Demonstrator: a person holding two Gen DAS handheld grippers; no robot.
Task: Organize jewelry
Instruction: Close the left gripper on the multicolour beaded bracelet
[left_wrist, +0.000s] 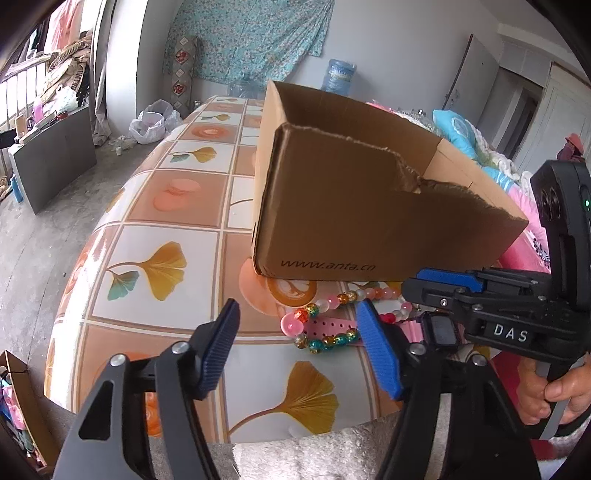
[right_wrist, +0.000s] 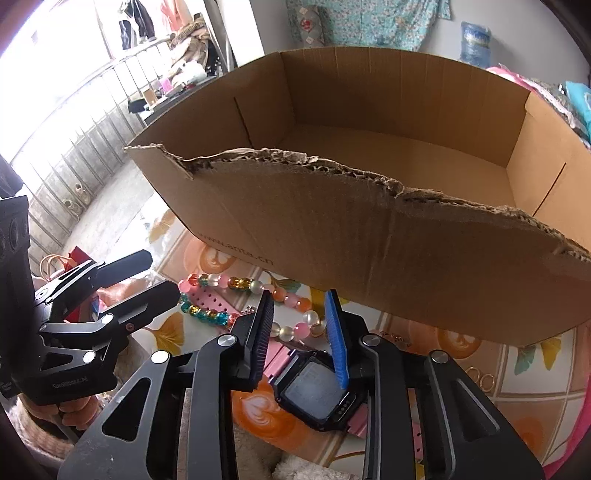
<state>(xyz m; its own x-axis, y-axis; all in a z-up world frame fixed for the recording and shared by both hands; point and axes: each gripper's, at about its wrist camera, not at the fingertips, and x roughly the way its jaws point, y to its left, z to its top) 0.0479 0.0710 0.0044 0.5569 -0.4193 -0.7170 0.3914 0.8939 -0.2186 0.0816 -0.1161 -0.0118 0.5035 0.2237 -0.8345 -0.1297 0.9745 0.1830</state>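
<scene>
A string of coloured glass beads (left_wrist: 332, 301) (right_wrist: 236, 282) lies on the patterned tablecloth in front of a torn cardboard box (left_wrist: 351, 214) (right_wrist: 369, 240), whose visible floor is bare. A watch with a black face (right_wrist: 317, 391) (left_wrist: 439, 328) and a pink strap (left_wrist: 325, 328) lies across the beads. My left gripper (left_wrist: 298, 303) (right_wrist: 162, 275) is open just left of the beads, and its blue finger (left_wrist: 376, 350) is beside the strap. My right gripper (right_wrist: 299, 295) (left_wrist: 410, 286) hovers over the beads and the watch with a narrow gap and nothing gripped.
Gold hoops (right_wrist: 484, 380) and a small chain (right_wrist: 395, 336) lie to the right, below the box wall. The tablecloth (left_wrist: 155, 266) drops off at the left towards the floor. A white towel (left_wrist: 325, 454) covers the near edge. Bedding (left_wrist: 458, 133) lies behind the box.
</scene>
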